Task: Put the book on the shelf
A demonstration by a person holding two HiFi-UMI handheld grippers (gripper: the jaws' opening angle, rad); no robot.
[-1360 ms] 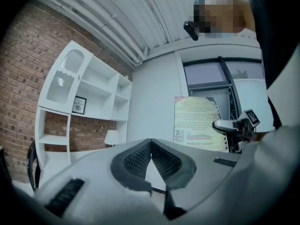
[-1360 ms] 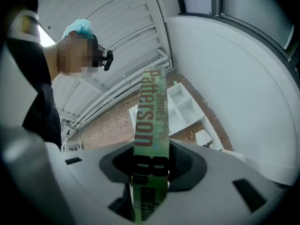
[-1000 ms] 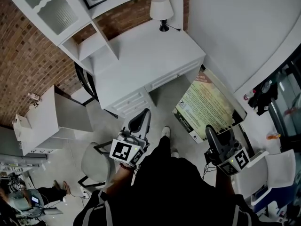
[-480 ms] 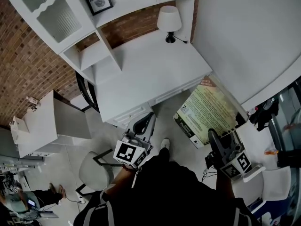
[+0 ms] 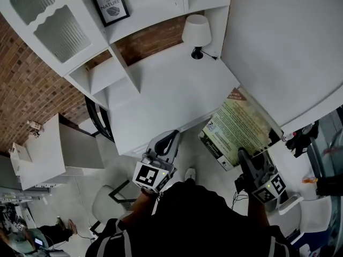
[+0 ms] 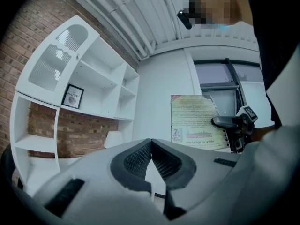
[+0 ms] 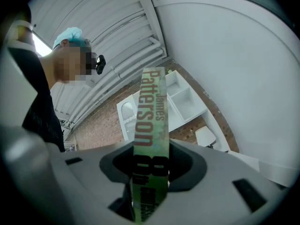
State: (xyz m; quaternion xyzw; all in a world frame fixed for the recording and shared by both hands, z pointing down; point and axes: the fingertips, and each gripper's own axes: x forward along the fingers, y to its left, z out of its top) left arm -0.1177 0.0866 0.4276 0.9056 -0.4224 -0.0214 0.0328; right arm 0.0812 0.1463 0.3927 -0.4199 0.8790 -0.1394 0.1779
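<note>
1. Here, your right tool (image 5: pixel 242 154) (image 7: pixel 151 165) was clenched on the one book (image 5: pixel 236 125) (image 7: pixel 151 121), its jaws pressed on both covers with the spine between them.
2. In the right gripper view, the spine faced the camera and its long axis ran straight up out of the jaws, the author's name lettered along it.
3. From the head view, the book reached away from your tool toward the wall. A broad printed cover showed there and, in the left gripper view (image 6: pixel 194 121), faced your left side.
4. You held the book in the air off the right front corner of the white tabletop (image 5: pixel 161 95), not resting on it, and well apart from the shelf (image 5: pixel 155 4) (image 6: pixel 101 78) above it.
5. Your left tool (image 5: pixel 172 138) (image 6: pixel 151 142) was clenched with its jaw tips together and nothing between them, out over the tabletop's front edge.
6. Counted:
   - one book
   - two tools
   - one lamp (image 5: pixel 196 31) at the back of the tabletop
   - one framed picture (image 5: pixel 111 6) standing on the shelf
</note>
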